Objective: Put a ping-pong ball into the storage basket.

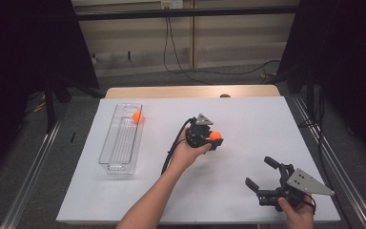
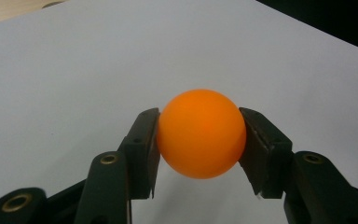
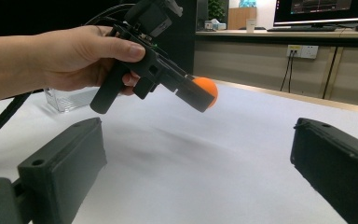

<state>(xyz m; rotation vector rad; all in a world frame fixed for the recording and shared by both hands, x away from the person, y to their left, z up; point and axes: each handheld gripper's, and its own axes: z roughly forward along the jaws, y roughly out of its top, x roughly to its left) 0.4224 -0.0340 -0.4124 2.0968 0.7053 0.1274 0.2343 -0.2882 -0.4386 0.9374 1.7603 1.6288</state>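
Ball (image 2: 201,133) sits clamped in your left gripper (image 2: 199,140); the high view adds your right gripper (image 1: 263,172) (jaws spread, empty) nearby.

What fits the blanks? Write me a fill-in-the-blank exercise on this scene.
1. The left gripper is shut on a round ____ ball.
2. A second orange ball lies in the clear plastic ____.
3. The right gripper has its jaws ____, with nothing between them.

Missing words: orange; tray; open
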